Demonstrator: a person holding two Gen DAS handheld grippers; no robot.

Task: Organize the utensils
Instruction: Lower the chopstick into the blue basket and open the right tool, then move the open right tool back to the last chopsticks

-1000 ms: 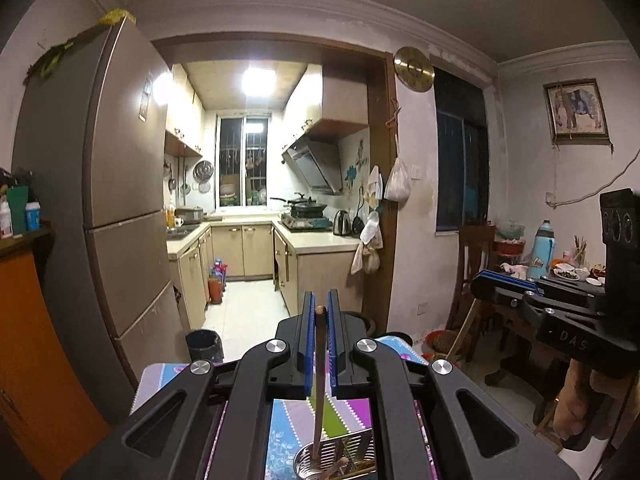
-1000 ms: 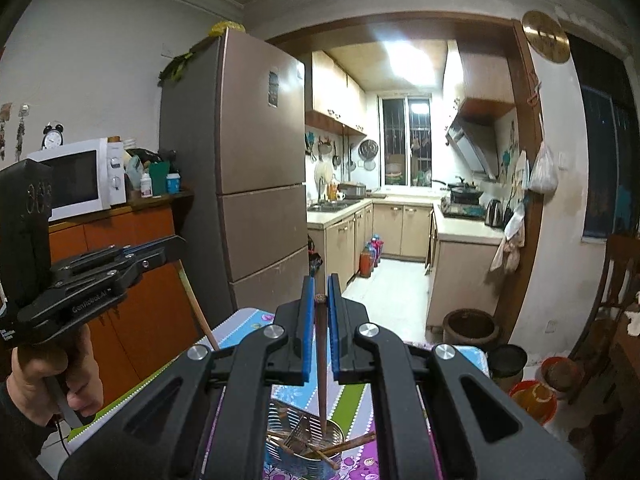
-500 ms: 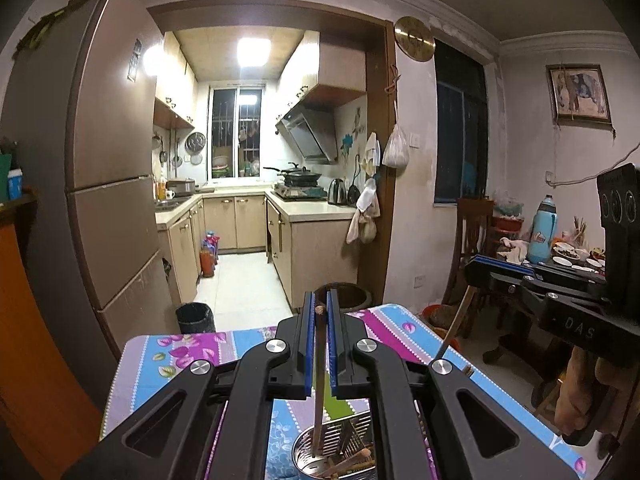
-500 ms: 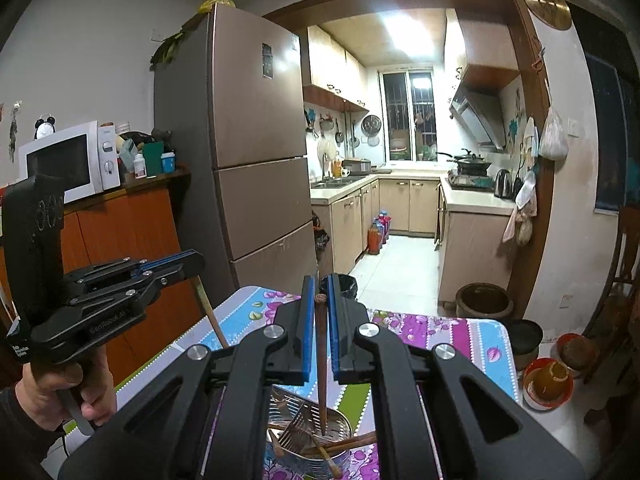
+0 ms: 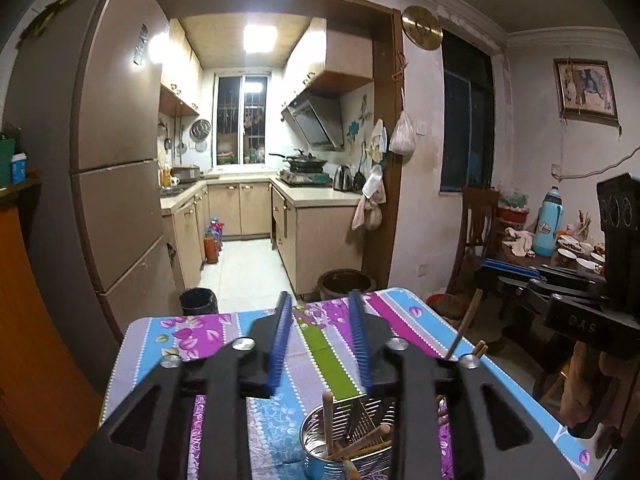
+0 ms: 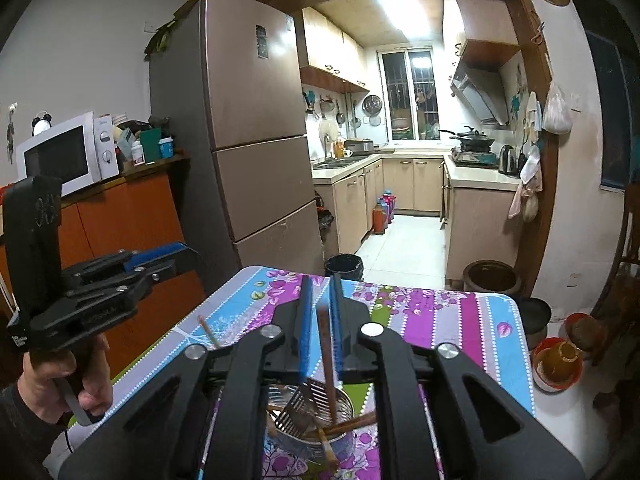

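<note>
The left gripper (image 5: 322, 322) has its blue pads standing apart, the jaws having just been opening, with nothing between them but the striped cloth of the table (image 5: 192, 328) beyond. Below and just in front of its fingertips sits the metal cup (image 5: 320, 444), a round tin with a wire holder in it. One pale chopstick (image 5: 328, 416) stands nearly upright at the cup's left rim, free of the pads; other sticks lie slanted across the tin.

The right gripper (image 6: 320, 312) has also just been parting its jaws, though less far. A brown chopstick (image 6: 326, 356) stands in the gap between the pads, its top level with their middle and its lower end down in the cup (image 6: 308, 420). It leans slightly and I cannot tell whether either pad touches it (the gap looks wider than the stick). The cup lies directly under this gripper's fingers, holding a slotted metal utensil and several more sticks.

To the left of the right gripper, the other gripper (image 6: 160, 258) shows from the side, held by a hand (image 6: 60, 380) in a dark sleeve; below it another chopstick (image 6: 210, 332) points up at a slant. Past the table stand a fridge (image 6: 256, 120) and the kitchen.
</note>
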